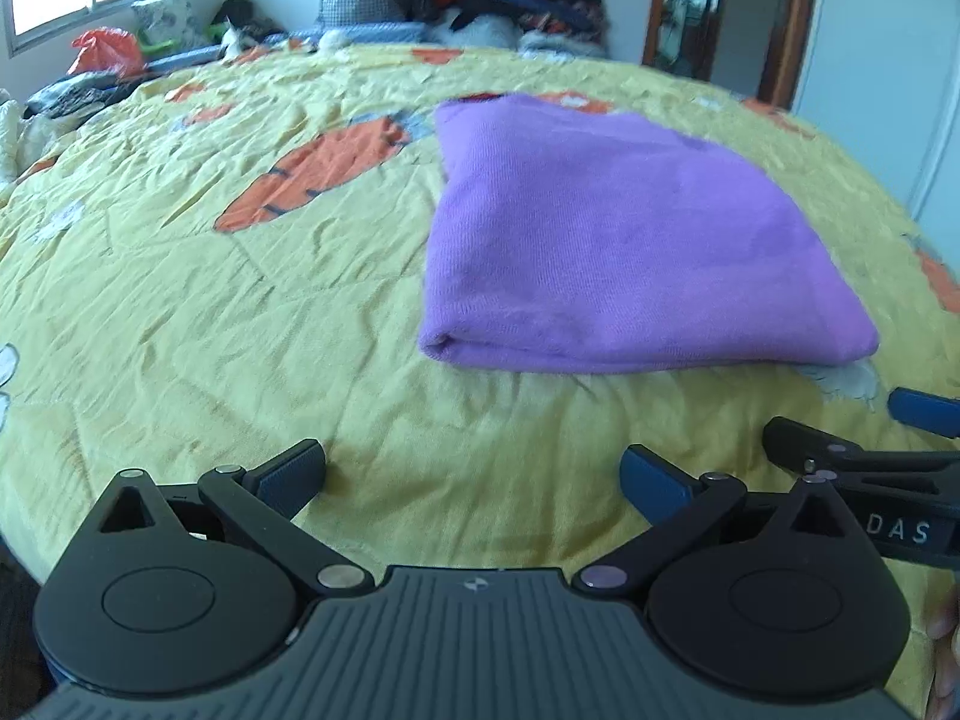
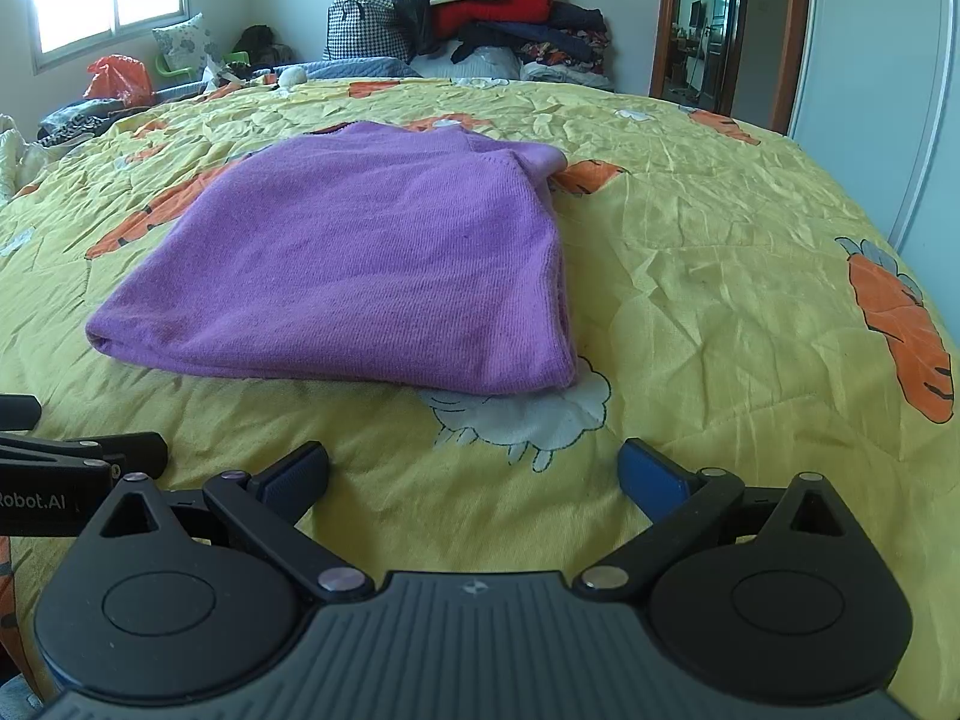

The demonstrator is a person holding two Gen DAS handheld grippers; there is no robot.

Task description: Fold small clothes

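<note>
A purple knit garment (image 1: 624,240) lies folded into a flat rectangle on the yellow bedspread (image 1: 210,300); it also shows in the right wrist view (image 2: 360,264). My left gripper (image 1: 474,474) is open and empty, hovering over the bedspread in front of the garment's near left corner. My right gripper (image 2: 474,474) is open and empty, in front of the garment's near right corner. Each gripper shows at the edge of the other's view: the right one (image 1: 852,438), the left one (image 2: 90,456). Neither touches the garment.
The yellow bedspread (image 2: 720,276) has orange carrot prints. A pile of clothes and bags (image 2: 480,18) stands at the bed's far end. An orange bag (image 2: 117,81) lies by the window at far left. A doorway (image 2: 702,30) and a white wardrobe (image 2: 870,90) are at right.
</note>
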